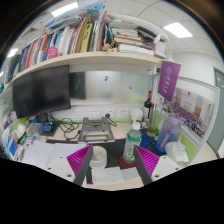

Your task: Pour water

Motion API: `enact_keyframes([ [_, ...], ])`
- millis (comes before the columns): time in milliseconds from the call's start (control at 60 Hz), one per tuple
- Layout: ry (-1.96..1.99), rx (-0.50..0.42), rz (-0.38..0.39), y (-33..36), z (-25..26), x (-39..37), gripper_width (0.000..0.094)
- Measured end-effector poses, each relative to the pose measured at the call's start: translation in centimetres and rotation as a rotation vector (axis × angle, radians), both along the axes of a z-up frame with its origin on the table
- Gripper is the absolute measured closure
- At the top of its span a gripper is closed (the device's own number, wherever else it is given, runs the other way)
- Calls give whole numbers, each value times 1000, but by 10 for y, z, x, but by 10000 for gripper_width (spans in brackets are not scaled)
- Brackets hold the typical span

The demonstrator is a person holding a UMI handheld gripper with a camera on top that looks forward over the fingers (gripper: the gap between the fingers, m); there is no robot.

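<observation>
My gripper (115, 166) is open, with its magenta pads (83, 158) spread wide over a cluttered desk. Two things stand on the desk between and just ahead of the fingers. A white cup (98, 157) stands near the left finger. A clear plastic bottle with a green label (131, 147) stands upright on a red coaster (130, 162) close to the right finger. Neither finger touches them. A white sheet of paper (106, 176) lies flat in front of the cup, between the fingers.
A metal stand (97, 128) sits beyond the cup. A dark monitor (40, 90) is at the left, and a shelf of books (85, 40) hangs above. A dark bottle (149, 104), a clear container (168, 130) and a white tub (177, 152) stand to the right.
</observation>
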State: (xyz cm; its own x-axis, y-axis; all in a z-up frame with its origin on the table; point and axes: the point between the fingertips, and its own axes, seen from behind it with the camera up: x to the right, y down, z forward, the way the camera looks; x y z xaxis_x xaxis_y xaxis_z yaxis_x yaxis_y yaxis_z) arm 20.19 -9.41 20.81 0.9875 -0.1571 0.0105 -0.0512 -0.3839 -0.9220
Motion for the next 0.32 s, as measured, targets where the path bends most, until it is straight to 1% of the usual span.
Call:
enact_keyframes([
  [117,3,3,14,-4,8,-13,106],
  [317,15,-16,3,-8,4,-23,108],
])
